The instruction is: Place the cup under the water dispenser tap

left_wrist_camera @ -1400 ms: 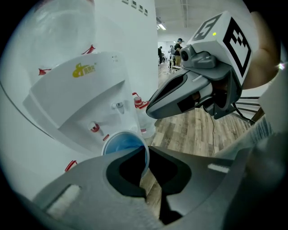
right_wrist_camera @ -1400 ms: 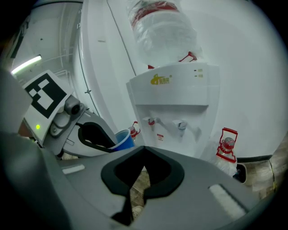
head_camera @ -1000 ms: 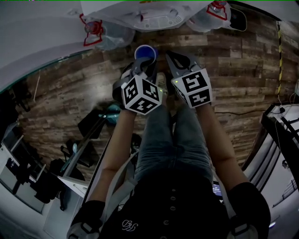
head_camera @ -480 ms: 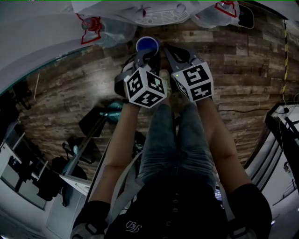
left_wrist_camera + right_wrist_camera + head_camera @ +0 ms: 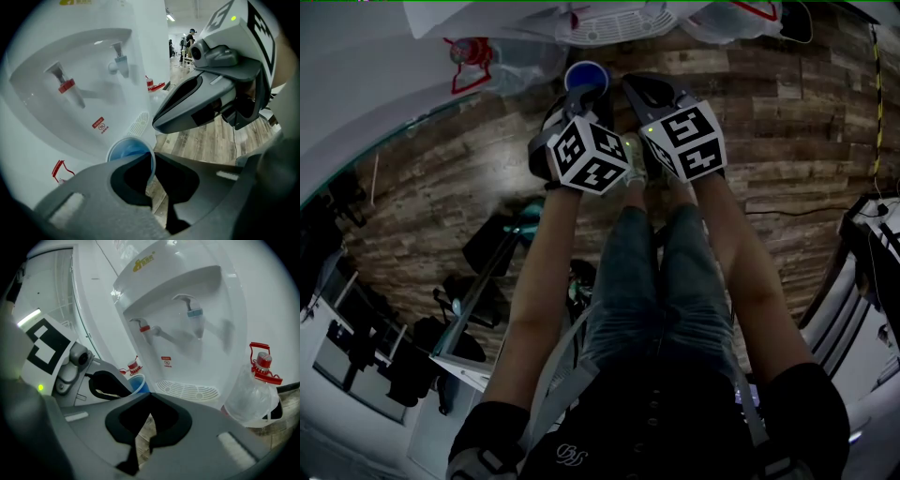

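Note:
A blue cup hangs by its rim in my left gripper, whose jaws are shut on the cup's wall. It is held low in front of the white water dispenser, close to the drip grille. The red tap and the blue tap are above it. My right gripper is just to the right of the cup; its fingertips meet with nothing between them. In the right gripper view the cup shows left of the drip tray.
A large clear water bottle with a red handle stands right of the dispenser, and another stands to its left. The floor is wood planks. The person's legs are below the grippers. Dark office equipment lies at the left.
Both grippers have sunk lower in front of the dispenser, side by side, and sit nearer the top of the head view. The left one still holds the blue cup.

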